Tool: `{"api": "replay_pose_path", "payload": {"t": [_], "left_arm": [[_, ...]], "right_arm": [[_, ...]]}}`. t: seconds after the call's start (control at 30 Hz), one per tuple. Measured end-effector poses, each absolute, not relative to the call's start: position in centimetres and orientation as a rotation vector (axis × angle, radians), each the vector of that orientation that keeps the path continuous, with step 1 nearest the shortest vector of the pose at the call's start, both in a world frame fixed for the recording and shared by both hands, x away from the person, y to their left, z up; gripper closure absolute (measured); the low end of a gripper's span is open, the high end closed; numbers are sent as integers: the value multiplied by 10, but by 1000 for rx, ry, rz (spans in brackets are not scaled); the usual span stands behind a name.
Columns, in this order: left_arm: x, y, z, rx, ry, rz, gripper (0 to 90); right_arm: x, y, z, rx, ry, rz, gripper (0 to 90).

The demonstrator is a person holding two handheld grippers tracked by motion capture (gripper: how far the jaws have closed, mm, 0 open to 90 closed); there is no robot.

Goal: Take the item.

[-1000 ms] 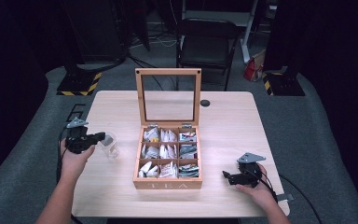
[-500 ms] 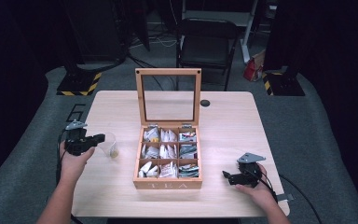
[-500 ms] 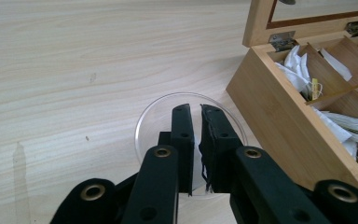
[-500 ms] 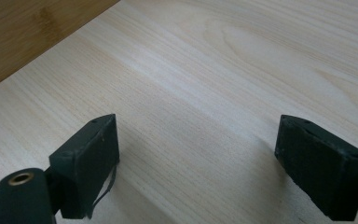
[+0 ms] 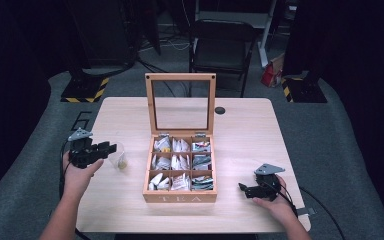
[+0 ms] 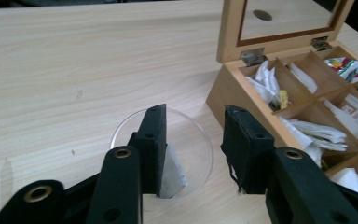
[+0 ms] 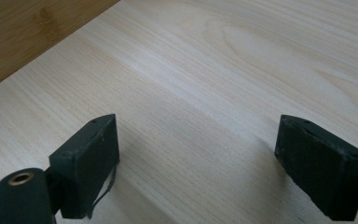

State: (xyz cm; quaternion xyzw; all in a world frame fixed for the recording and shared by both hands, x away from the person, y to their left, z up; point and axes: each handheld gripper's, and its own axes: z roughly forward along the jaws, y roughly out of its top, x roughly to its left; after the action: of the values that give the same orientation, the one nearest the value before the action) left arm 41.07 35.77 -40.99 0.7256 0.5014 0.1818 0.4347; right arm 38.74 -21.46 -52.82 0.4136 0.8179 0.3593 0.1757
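While its jaws have just been opening, the left hand-held gripper (image 6: 193, 154) is held over a clear cup (image 6: 186, 140) containing what seems a tea bag (image 6: 172, 179), released; the right hand-held gripper (image 7: 198, 163) is kept open.

Light wood table (image 5: 240, 125): tea box (image 5: 181, 192), clear cup (image 5: 118, 155).
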Motion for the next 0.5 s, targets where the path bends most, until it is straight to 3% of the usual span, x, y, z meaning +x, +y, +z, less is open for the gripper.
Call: {"api": "replay_pose_path", "payload": {"t": [0.5], "left_arm": [[392, 337, -401, 1821, 1148, 435, 525]], "right_arm": [[387, -215, -528, 1171, 2317, 1018, 128]]}}
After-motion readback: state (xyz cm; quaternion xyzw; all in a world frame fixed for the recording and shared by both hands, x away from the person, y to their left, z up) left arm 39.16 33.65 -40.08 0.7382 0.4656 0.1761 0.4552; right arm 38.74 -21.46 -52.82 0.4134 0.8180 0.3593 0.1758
